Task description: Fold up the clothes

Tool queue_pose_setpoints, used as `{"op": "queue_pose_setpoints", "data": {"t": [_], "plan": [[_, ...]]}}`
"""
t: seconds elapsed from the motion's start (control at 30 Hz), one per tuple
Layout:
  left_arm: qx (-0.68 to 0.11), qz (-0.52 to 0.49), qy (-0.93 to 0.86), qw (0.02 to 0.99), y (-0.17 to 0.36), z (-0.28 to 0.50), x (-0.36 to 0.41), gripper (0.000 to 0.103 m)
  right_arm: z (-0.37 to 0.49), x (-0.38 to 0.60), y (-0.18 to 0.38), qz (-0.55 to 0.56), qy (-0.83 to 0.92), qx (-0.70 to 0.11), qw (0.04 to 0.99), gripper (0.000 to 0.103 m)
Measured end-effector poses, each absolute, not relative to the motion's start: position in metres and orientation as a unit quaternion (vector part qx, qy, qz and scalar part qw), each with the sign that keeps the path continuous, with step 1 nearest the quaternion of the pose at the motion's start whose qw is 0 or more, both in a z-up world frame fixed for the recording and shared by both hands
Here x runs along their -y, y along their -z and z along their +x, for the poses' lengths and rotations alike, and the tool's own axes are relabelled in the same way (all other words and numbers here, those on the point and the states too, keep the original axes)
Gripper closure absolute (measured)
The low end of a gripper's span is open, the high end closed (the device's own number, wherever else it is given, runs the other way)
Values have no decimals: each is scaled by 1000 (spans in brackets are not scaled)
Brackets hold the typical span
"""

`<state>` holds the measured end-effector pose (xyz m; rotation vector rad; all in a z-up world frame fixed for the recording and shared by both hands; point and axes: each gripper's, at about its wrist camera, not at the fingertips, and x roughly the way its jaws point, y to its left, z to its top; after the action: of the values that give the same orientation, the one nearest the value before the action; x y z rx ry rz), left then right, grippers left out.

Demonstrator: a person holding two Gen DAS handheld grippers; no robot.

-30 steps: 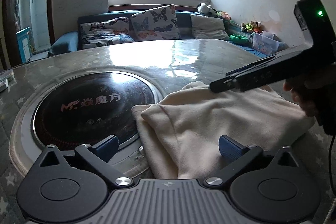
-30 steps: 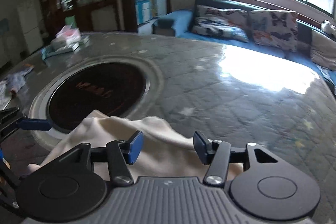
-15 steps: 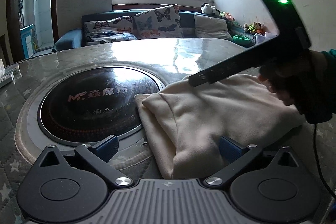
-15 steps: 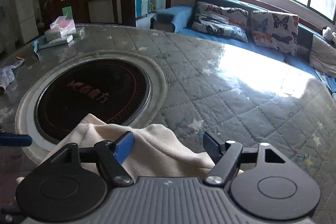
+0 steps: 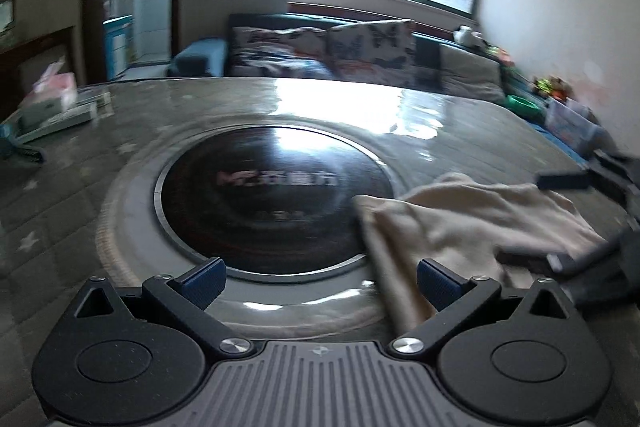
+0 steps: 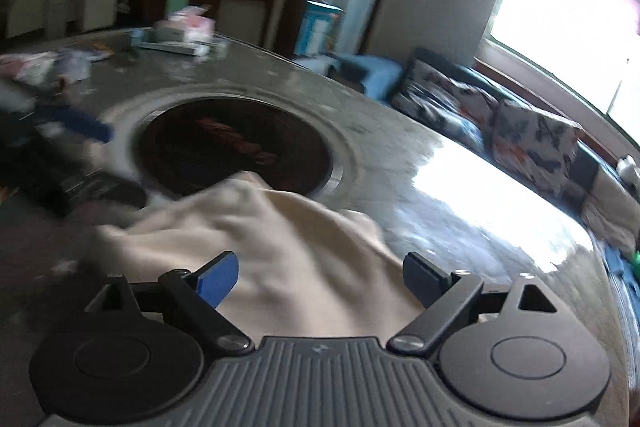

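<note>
Glossy quilted table [image 5: 120, 131], cream garment [image 5: 460, 223], tissue box [image 5: 56, 87]

One cream garment [image 5: 460, 223] is lying folded on one round table [image 5: 460, 115], overlapping the edge of the table's one dark round cooktop [image 5: 264, 195]. Two grippers are hovering near that cooktop, the left gripper [image 5: 318, 281] and the right gripper [image 6: 320, 273]. Beyond the cooktop, one sofa [image 5: 424, 51] is carrying two butterfly cushions [image 5: 368, 47]. One tissue box [image 5: 54, 87] is sitting left of the cooktop.
</note>
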<state>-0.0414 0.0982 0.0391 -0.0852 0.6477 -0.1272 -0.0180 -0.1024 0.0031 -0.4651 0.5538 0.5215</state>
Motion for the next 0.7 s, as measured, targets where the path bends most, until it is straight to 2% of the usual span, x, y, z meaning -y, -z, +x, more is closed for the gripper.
{"op": "queue_pose_setpoints", "data": {"t": [0.37, 0.7], "plan": [[-321, -78, 60, 942, -48, -41, -103, 0, -64, 49, 4, -263, -305, -218, 889, 10], [-334, -19, 92, 938, -36, -32, -56, 0, -66, 136, -6, -183, -199, -265, 926, 10]]}}
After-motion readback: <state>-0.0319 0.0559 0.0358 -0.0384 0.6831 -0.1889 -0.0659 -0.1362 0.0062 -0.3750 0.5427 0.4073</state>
